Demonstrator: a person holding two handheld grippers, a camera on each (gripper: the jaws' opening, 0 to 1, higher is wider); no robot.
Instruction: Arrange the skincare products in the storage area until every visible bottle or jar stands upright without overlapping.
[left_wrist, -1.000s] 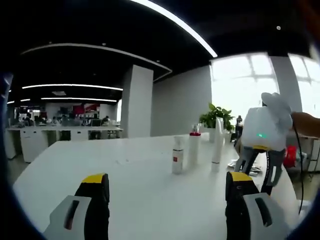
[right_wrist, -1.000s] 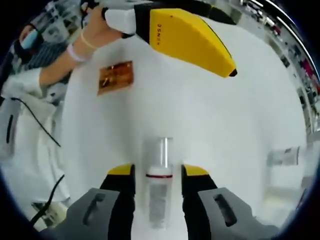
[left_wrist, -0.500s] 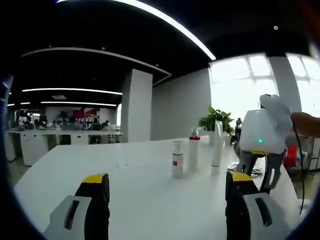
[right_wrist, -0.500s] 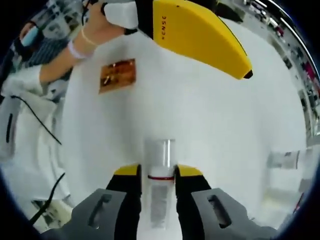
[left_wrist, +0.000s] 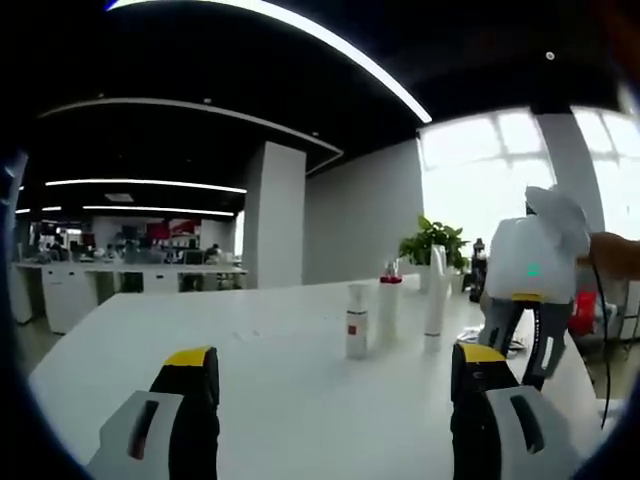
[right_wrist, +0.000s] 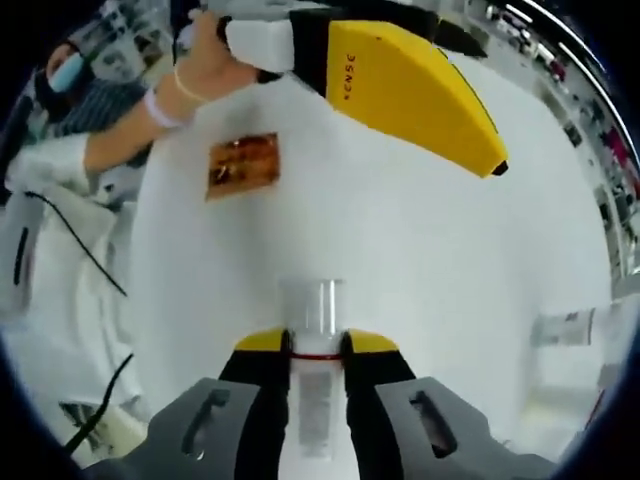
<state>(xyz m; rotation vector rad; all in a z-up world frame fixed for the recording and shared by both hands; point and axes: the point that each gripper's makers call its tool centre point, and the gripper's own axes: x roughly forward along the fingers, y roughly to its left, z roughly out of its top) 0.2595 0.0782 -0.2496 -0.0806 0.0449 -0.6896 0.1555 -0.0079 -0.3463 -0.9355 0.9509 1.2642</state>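
In the right gripper view, the right gripper (right_wrist: 315, 343) has its yellow-tipped fingers (right_wrist: 263, 343) clenched on a slim white bottle with a clear cap and red band (right_wrist: 316, 385), lying flat on the white tabletop (right_wrist: 420, 250) beside an orange-brown card (right_wrist: 244, 165). The left gripper (left_wrist: 326, 362) hovers with fingers spread wide apart (nothing between them), facing three upright white bottles (left_wrist: 357, 320) standing close together farther along the tabletop.

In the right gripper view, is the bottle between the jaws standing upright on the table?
No, the bottle lies flat on the white table, its clear cap pointing away, with the right gripper shut on it.
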